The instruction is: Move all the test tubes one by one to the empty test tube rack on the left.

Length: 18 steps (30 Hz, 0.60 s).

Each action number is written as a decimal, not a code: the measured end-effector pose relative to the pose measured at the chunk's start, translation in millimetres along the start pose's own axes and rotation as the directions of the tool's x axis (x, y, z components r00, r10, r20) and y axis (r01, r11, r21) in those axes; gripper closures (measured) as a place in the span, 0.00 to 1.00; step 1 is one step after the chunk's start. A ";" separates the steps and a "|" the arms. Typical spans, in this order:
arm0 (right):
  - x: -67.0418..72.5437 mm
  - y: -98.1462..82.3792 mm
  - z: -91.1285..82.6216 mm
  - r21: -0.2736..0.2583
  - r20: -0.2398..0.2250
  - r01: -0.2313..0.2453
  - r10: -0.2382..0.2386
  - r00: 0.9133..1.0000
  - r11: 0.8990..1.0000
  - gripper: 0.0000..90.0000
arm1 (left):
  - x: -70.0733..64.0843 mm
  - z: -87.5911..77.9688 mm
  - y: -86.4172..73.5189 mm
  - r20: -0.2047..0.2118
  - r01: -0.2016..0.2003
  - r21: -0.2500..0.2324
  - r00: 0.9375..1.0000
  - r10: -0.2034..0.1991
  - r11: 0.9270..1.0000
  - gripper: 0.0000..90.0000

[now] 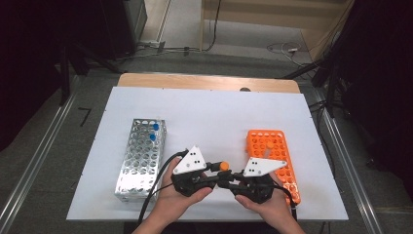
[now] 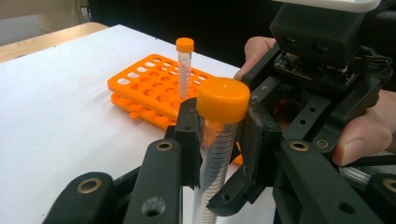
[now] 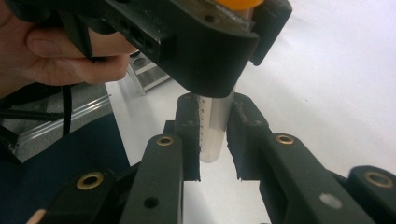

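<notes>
A clear graduated tube with an orange cap (image 1: 224, 166) stands upright over the table's front middle, held by both grippers at once. My left gripper (image 2: 219, 140) is shut on the tube (image 2: 218, 161) just under its cap. My right gripper (image 3: 214, 140) is shut on the tube's lower part (image 3: 214, 128), whose rounded bottom hangs just below the pads. In the high view the left gripper (image 1: 217, 176) and the right gripper (image 1: 233, 181) meet nose to nose at the tube. The left gripper's body (image 3: 187, 42) hides the cap in the right gripper view.
An orange tube rack (image 1: 287, 170) lies at the right with one orange-capped tube (image 1: 269, 145) standing in it. A metal rack (image 1: 131, 180) lies at the left, with two blue-capped tubes (image 1: 155, 127) at its far end. White sheet covers the table.
</notes>
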State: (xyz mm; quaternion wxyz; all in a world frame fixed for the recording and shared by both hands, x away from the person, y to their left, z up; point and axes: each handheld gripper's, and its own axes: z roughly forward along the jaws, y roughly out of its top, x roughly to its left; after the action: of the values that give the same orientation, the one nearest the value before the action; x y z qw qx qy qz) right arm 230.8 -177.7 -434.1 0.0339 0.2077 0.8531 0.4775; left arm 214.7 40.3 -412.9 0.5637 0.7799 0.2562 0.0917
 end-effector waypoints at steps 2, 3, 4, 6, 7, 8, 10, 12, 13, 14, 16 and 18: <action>-0.8 -0.3 0.1 -0.005 -0.008 -0.003 0.003 1.000 1.000 0.80 | 0.5 -0.6 -0.1 -0.004 -0.001 -0.005 1.000 0.001 1.000 0.80; -1.2 -0.4 0.0 -0.007 -0.015 -0.003 0.003 1.000 1.000 0.79 | 1.2 -1.7 -0.2 -0.012 -0.002 -0.009 1.000 0.002 1.000 0.81; -1.5 -0.9 -0.1 -0.005 -0.018 0.002 -0.002 1.000 1.000 0.75 | 2.7 -3.0 0.0 -0.011 0.000 -0.013 1.000 0.000 1.000 0.83; -2.3 -2.2 -0.5 0.002 -0.008 0.008 -0.008 1.000 1.000 0.70 | 5.1 -5.7 0.5 -0.010 0.010 -0.025 1.000 -0.010 1.000 0.83; -3.1 -2.9 -0.7 -0.002 -0.011 0.009 -0.009 1.000 1.000 0.70 | 6.6 -7.4 0.6 -0.012 0.011 -0.032 1.000 -0.011 0.999 0.83; -4.0 -3.8 -1.2 -0.008 -0.015 0.000 0.000 1.000 1.000 0.70 | 7.2 -7.9 0.6 -0.014 0.015 -0.036 1.000 -0.016 0.999 0.83; -4.6 -4.2 -1.7 -0.011 -0.009 0.000 0.000 1.000 1.000 0.71 | 8.7 -9.9 0.5 -0.030 0.013 -0.035 0.999 -0.014 0.999 0.83; -4.9 -4.2 -2.6 -0.018 -0.007 0.001 -0.002 1.000 1.000 0.69 | 10.6 -12.4 0.2 -0.037 0.017 -0.040 0.999 -0.018 0.999 0.83; -5.4 -4.3 -3.5 -0.018 -0.007 0.001 -0.001 1.000 1.000 0.68 | 12.0 -13.9 0.0 -0.041 0.015 -0.040 0.999 -0.017 0.999 0.83; -6.2 -4.7 -4.5 -0.019 -0.004 -0.002 0.002 1.000 1.000 0.67 | 13.0 -15.3 -0.5 -0.046 0.019 -0.047 0.999 -0.021 0.999 0.83; -9.2 -6.7 -7.2 -0.024 0.000 -0.007 0.007 1.000 1.000 0.65 | 14.9 -18.2 -1.1 -0.056 0.021 -0.051 0.998 -0.024 0.998 0.83; -12.4 -8.8 -9.7 -0.028 0.004 -0.013 0.013 1.000 1.000 0.63 | 16.9 -21.2 -1.8 -0.067 0.020 -0.054 0.997 -0.024 0.998 0.83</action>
State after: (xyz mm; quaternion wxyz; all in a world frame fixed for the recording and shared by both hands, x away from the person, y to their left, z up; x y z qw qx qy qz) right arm 236.8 -194.3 -437.8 0.0355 0.2139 0.8449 0.4891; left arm 219.5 66.9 -409.7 0.5762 0.7582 0.2812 0.1184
